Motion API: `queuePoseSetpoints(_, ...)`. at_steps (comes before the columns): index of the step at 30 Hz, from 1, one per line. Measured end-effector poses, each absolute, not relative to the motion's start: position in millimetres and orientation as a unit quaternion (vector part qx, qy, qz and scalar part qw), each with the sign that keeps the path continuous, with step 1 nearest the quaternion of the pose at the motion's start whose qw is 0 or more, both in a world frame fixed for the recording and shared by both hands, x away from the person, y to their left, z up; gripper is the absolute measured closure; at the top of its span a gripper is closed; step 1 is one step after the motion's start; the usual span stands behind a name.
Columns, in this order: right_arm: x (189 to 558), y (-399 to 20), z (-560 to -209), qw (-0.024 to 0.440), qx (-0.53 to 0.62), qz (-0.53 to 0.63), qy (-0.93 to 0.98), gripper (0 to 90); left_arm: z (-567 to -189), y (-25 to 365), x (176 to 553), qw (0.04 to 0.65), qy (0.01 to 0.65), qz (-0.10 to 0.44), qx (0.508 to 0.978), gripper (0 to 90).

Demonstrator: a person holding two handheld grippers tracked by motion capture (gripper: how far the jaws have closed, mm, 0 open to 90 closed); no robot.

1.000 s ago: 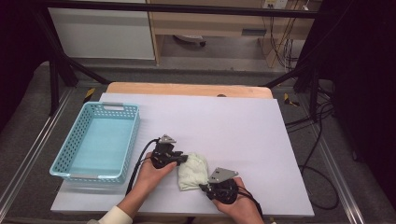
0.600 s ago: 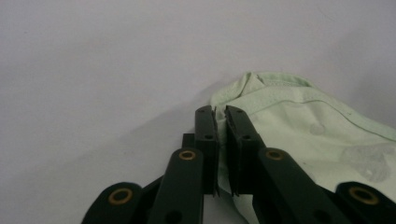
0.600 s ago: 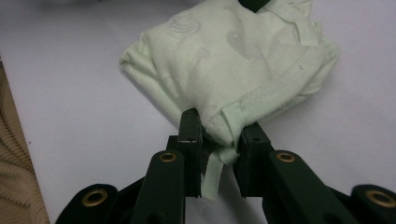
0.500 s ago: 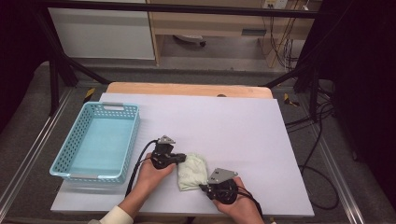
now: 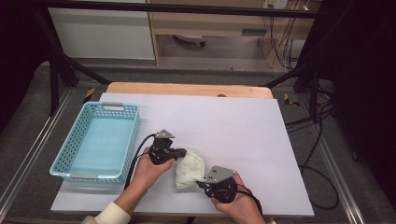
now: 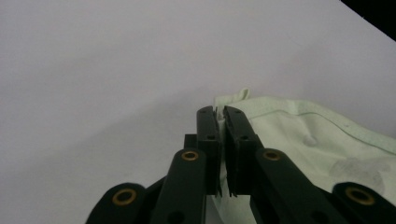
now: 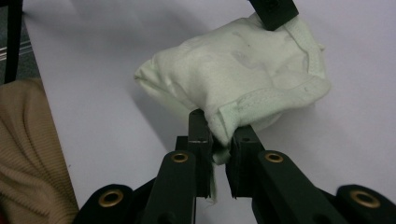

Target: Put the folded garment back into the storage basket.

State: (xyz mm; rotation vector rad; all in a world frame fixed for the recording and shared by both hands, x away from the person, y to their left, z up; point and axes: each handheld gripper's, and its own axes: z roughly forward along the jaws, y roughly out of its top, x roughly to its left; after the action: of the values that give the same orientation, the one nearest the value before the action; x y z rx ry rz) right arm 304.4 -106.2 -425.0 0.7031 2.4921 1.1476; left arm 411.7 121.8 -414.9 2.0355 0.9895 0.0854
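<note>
On the white counter (image 5: 243, 126) the blue basket (image 5: 74, 144) stands unfilled at the left, so putting the cloth away, if that is the aim, is not yet done. The pale green cloth (image 5: 189, 169) lies bunched near the front edge, gripped from both ends. The left gripper (image 5: 183, 152) pinches its far hem, jaws pressed on the fabric. The right gripper (image 5: 200, 184), whose jaws have just been closing, nips the near seam.
</note>
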Motion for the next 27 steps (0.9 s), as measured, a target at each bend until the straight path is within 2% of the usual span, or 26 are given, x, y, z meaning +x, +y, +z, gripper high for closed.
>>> queuePoseSetpoints(27, 343, -80, -366, 0.164, 0.224, 0.444, 0.852, 82.1, -332, 166, 438, 0.459, 0.408, 0.054, 0.787, 85.8)
